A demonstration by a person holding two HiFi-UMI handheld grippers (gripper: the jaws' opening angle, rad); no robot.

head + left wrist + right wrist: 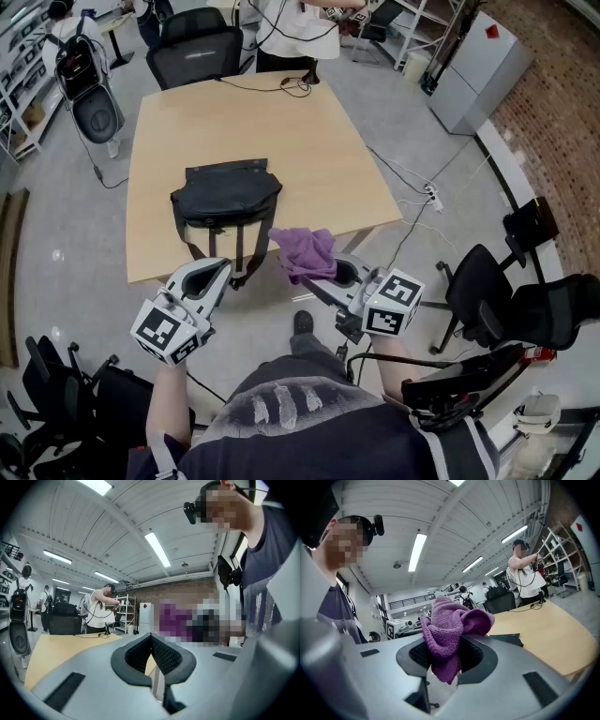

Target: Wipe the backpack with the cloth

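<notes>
A black backpack (225, 197) lies flat on the wooden table (309, 141), its straps trailing toward the near edge. My right gripper (324, 274) is shut on a bunched purple cloth (305, 251), held over the table's near edge just right of the backpack. In the right gripper view the cloth (450, 630) bulges up and hangs down between the pads of that gripper (446, 656). My left gripper (221, 269) hovers at the near edge beside the straps. In the left gripper view it (151, 656) is shut with nothing in it.
Cables (295, 84) lie at the table's far edge, where a person stands. Office chairs stand at the far end (197, 47) and to the right (487, 291). A power strip (431, 195) with cords lies on the floor on the right.
</notes>
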